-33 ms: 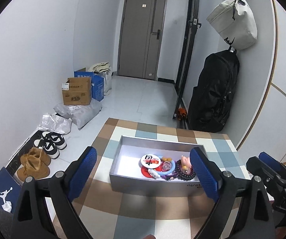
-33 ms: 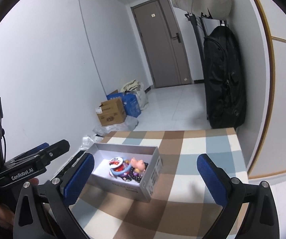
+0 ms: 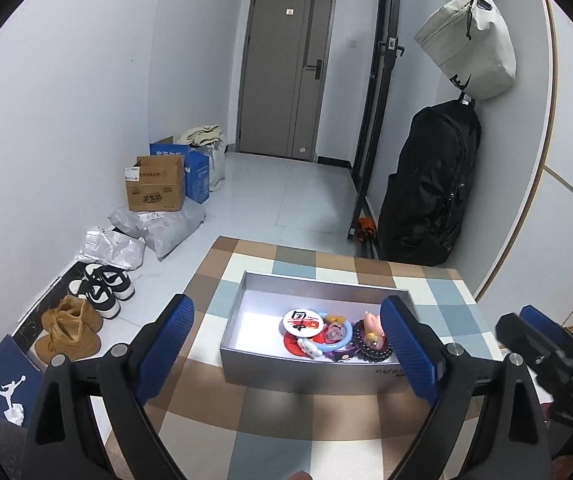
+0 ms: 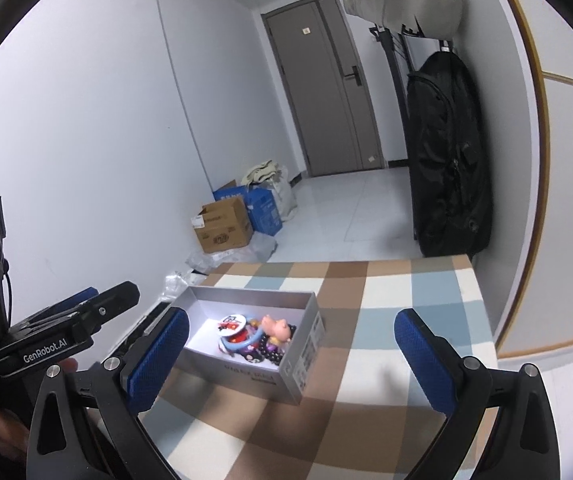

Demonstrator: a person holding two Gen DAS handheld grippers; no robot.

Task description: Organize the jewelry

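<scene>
Trinkets (image 3: pixel 332 336) fill the grey box (image 3: pixel 306 374); left tongs (image 3: pixel 286 350) widening, right tongs (image 4: pixel 290 356) apart, both empty.

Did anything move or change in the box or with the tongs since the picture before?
Nothing visibly changed. The gray box sits in the same spot on the checkered tablecloth, with the trinkets piled at the same end. The left tongs and right tongs are both wide open over the table, holding nothing, just as before.
</scene>
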